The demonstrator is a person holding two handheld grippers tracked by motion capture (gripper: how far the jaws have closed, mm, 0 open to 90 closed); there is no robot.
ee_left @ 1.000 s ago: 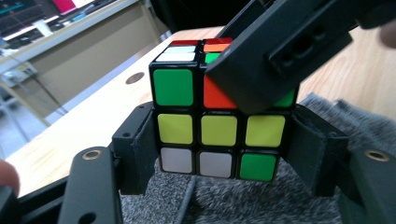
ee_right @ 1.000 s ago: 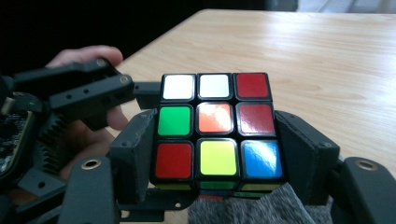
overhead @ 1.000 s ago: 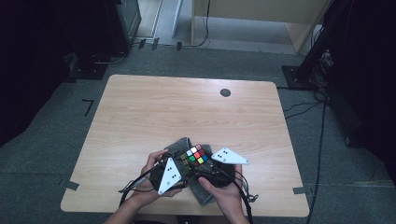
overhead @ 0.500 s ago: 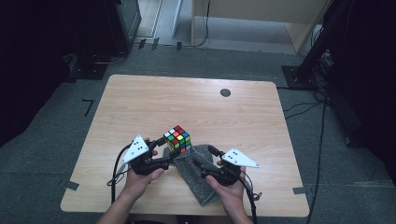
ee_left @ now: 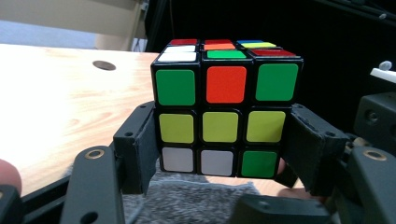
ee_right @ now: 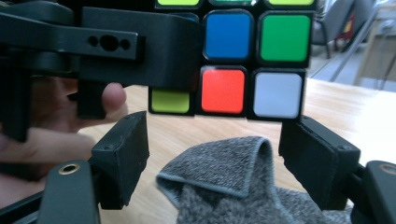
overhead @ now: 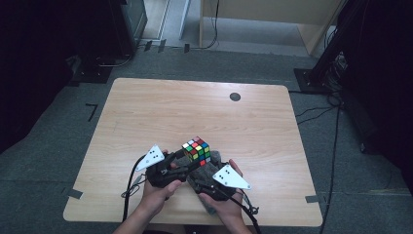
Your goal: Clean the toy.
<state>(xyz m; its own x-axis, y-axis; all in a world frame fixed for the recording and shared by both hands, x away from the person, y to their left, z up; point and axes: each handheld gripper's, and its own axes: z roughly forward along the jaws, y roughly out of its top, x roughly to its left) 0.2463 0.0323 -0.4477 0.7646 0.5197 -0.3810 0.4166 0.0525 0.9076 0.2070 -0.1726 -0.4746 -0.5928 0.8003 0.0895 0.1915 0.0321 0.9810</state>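
Cube (ee_left: pixel 226 119) raised off cloth (ee_right: pixel 233 186), left gripper (ee_left: pixel 224 158) clamping it

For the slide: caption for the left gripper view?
Left gripper clamps a scrambled puzzle cube above a grey cloth.

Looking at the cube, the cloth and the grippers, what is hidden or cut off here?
- Rubik's cube: top cut off by the right gripper view's upper edge; left part hidden by the left gripper.
- Grey cloth: mostly hidden under hands and grippers in the high view.
- Right gripper: jaws hidden beneath its grey plate there.
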